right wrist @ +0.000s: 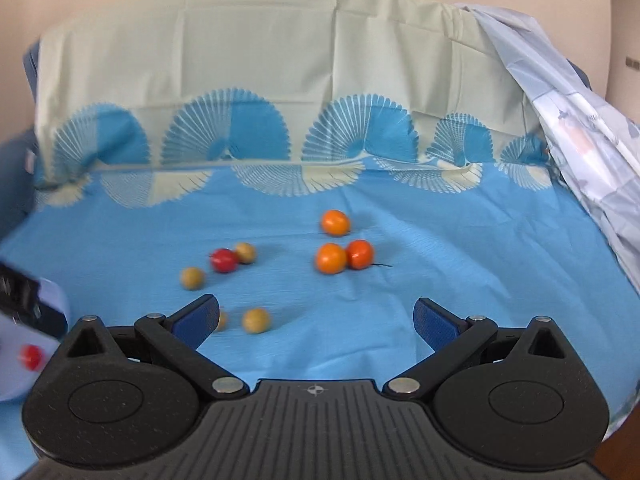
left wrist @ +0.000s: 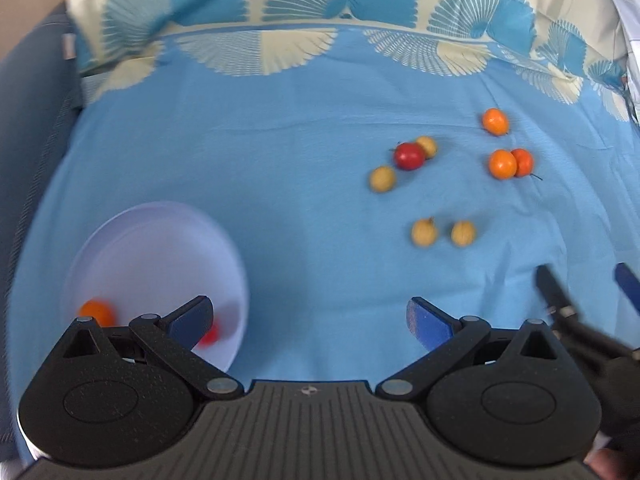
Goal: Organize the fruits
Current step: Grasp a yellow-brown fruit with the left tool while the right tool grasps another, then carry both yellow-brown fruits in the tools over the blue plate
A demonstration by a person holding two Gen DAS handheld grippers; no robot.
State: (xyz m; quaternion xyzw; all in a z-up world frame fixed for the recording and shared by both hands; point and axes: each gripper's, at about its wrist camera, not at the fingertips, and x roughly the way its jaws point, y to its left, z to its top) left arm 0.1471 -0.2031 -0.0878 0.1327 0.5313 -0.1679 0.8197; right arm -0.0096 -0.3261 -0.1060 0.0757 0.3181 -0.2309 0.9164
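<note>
With 2 fruits already lying in the white plate [left wrist: 160, 240], an orange one [left wrist: 96, 312] and a red one [left wrist: 210, 336], the sorting looks partly done and the step in hand is fetching the next piece. Both tools are empty: the left tool [left wrist: 310, 322] has its fingers spread wide apart with the plate just ahead to its left, and the right tool [right wrist: 316, 318] is equally wide open over the blue cloth [right wrist: 440, 240] (whether a bed or a desk lies under it I cannot tell).

Ahead of the right tool sit 8 loose fruits: 2 yellowish ones nearest, one [right wrist: 256, 320] just ahead and left of centre, the other [right wrist: 221, 320] half hidden by its left finger; a red one [right wrist: 224, 260] touching another yellow [right wrist: 245, 252], a lone yellow [right wrist: 193, 278] beside them; 2 orange ones touching [right wrist: 331, 258] [right wrist: 360, 254], and a 3rd [right wrist: 335, 223] beyond.

Next, the right tool probably needs lowering over the nearest yellow fruit, centring it before closing gently, since these small round fruits may roll.
</note>
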